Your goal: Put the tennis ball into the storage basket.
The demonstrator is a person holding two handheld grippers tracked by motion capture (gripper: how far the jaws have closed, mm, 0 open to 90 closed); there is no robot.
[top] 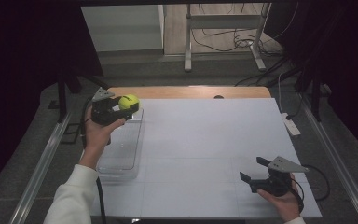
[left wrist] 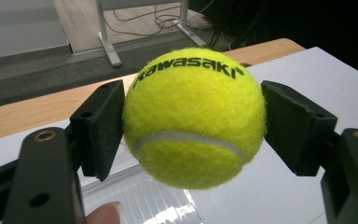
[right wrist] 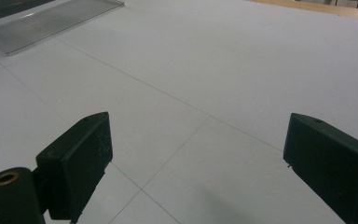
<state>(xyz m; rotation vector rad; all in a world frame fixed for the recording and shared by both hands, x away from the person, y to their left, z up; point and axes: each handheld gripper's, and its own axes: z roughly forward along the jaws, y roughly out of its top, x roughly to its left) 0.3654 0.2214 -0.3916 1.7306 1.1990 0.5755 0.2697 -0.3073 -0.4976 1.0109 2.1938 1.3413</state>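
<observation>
A yellow-green tennis ball (top: 128,101) (left wrist: 193,119) with black "Kawasaki" lettering is held in the air by my left gripper (top: 125,108) (left wrist: 193,126), whose two black jaws press on its sides. It hangs above the far end of a clear plastic tray (top: 121,154) (left wrist: 144,200) at the left of the white table (top: 205,140). My right gripper (top: 254,169) (right wrist: 198,163) rests low near the table's front right, jaws wide apart with nothing between them.
The clear tray (right wrist: 51,21) lies along the table's left side. A wooden strip (top: 186,91) borders the far edge. Beyond it are metal frame legs (top: 186,42), cables on the floor and dark curtains at both sides. A white power strip (top: 290,124) lies right of the table.
</observation>
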